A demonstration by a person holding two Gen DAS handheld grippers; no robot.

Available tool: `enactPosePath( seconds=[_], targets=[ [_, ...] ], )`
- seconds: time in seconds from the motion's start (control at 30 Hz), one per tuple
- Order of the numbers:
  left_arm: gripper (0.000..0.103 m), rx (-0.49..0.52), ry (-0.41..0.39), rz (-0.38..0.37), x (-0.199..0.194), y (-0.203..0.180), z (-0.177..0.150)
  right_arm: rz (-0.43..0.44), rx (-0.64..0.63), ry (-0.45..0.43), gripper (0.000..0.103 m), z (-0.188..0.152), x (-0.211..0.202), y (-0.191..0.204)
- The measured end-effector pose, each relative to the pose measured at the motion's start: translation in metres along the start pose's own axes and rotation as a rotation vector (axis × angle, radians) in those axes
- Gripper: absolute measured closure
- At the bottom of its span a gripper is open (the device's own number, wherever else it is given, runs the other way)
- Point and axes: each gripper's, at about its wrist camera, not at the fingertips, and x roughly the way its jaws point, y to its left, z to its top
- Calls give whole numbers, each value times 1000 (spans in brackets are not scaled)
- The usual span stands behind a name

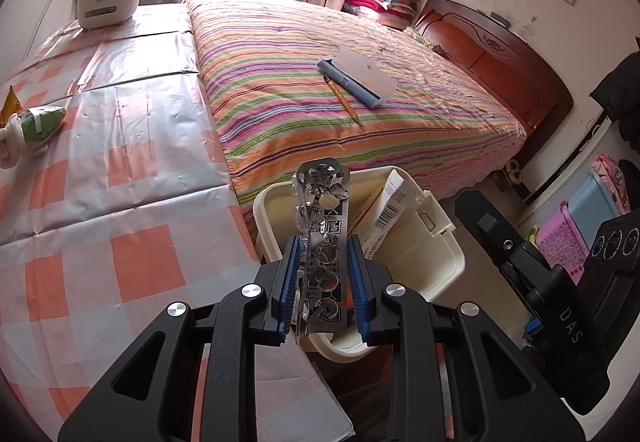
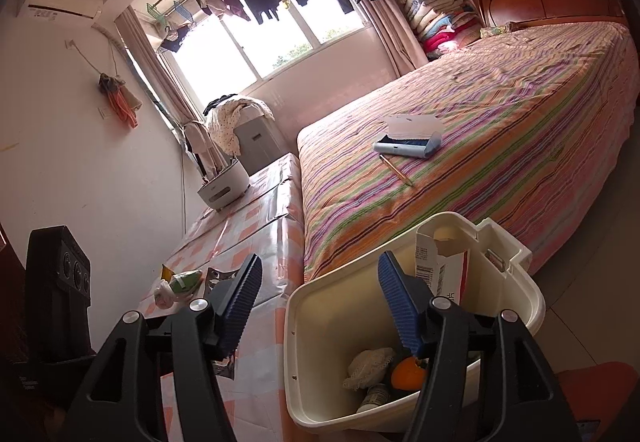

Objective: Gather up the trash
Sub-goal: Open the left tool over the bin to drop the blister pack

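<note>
My left gripper [image 1: 324,242] is shut on a silver blister pack [image 1: 320,209], which stands upright between the blue pads over the near rim of a cream trash bin [image 1: 440,274]. My right gripper [image 2: 320,262] is open, with nothing between its fingers, and hangs above the same bin [image 2: 312,298]. In the bin lie a white carton [image 2: 440,266], an orange peel [image 2: 408,374], a crumpled tissue [image 2: 368,362] and a small bottle. On the checked table [image 1: 120,201] a green wrapped item with a plastic bag [image 1: 40,121] and a yellow wrapper [image 1: 10,103] lie at the left.
A bed with a striped cover [image 1: 320,61] stands beyond the bin, with an open pencil case [image 1: 360,75] and a pencil [image 1: 344,99] on it. A white desk organiser [image 1: 108,3] sits at the table's far end. Pink and blue baskets [image 1: 568,238] stand on the floor at the right.
</note>
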Motion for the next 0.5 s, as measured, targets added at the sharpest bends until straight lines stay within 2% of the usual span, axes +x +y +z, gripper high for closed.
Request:
enactPosePath(
  seconds=[0.3,0.5],
  targets=[
    [79,44,22,-15,15,-17,2,8,107,-136,44,8,-25,-21],
    [79,74,34,-22,23,-28,5,11,158,-183,44,11,-33,-32]
  ],
)
